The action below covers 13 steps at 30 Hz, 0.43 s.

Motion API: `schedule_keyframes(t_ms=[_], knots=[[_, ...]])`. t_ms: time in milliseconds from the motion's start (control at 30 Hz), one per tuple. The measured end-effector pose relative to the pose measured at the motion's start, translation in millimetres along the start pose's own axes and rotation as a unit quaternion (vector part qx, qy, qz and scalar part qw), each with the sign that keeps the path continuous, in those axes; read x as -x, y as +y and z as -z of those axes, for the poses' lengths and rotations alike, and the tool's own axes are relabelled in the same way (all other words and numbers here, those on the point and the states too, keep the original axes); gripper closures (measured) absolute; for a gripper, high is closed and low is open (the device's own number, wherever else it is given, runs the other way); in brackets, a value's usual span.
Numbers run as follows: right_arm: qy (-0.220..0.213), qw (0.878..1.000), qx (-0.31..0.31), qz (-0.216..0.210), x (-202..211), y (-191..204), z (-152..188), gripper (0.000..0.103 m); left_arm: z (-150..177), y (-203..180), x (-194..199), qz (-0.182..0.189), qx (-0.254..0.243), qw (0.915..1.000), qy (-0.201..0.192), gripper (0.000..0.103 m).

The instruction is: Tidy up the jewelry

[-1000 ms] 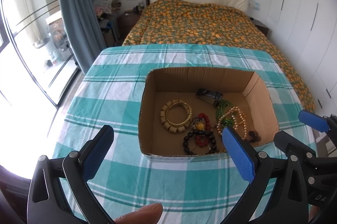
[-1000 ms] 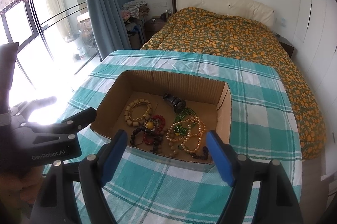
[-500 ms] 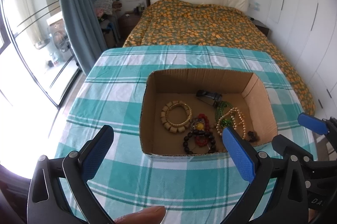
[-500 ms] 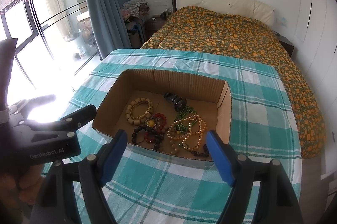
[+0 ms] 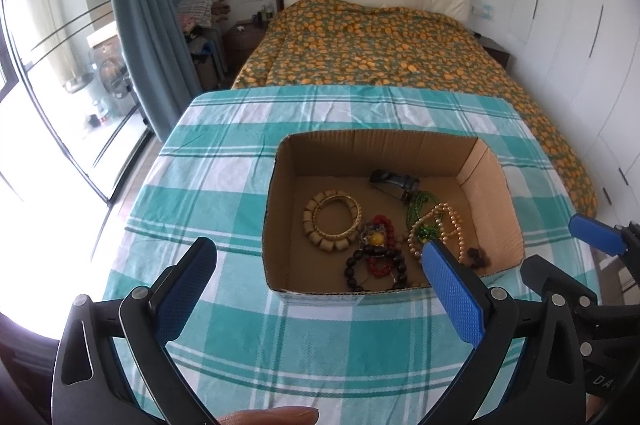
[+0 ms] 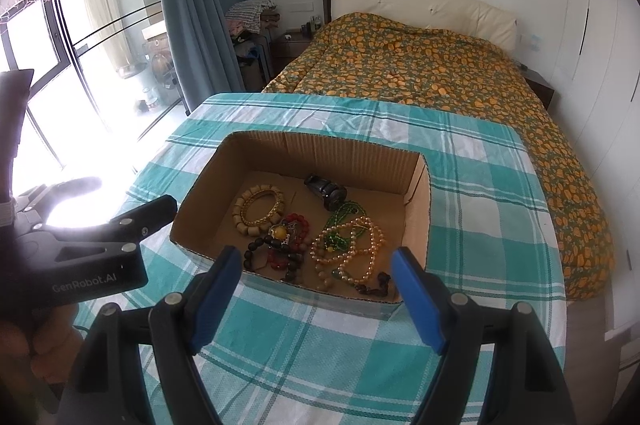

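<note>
An open cardboard box (image 5: 280,193) (image 6: 200,201) sits on a table under a teal checked cloth (image 5: 224,185) (image 6: 480,193). Inside lie a tan block bracelet (image 5: 331,221) (image 6: 259,205), a dark bead bracelet with red beads and a yellow stone (image 5: 376,257) (image 6: 280,245), a green bead strand (image 5: 418,209) (image 6: 344,213), a pearl necklace (image 5: 440,225) (image 6: 352,253) and a dark metal piece (image 5: 394,183) (image 6: 326,190). My left gripper (image 5: 316,285) hangs open in front of the box's near wall. My right gripper (image 6: 316,289) is open too, nothing between its fingers.
A bed with an orange-patterned cover (image 5: 376,45) (image 6: 440,65) stands just beyond the table's far edge. Blue curtain (image 6: 196,5) and glass doors are at the left, white wardrobes at the right. A fingertip (image 5: 268,415) shows at the bottom.
</note>
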State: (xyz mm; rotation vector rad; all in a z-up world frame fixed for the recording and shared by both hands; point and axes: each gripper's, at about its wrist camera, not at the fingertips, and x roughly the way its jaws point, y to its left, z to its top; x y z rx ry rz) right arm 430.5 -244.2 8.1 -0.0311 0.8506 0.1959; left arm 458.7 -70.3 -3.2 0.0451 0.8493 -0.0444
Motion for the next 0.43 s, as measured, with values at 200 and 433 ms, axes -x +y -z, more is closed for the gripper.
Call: schedule_keyframes(t_ms=[200,433], knots=[[0.002,1.000,0.000,0.003,-0.7,-1.3,0.9,0.024,0.3,-0.2,-2.1,0.009,-0.001,0.9999,0.006,0.001],[0.003,1.000,-0.001,0.004,-0.9,-1.9,1.3,0.024,4.8,-2.2,-2.1,0.011,-0.008,0.9999,0.002,0.001]])
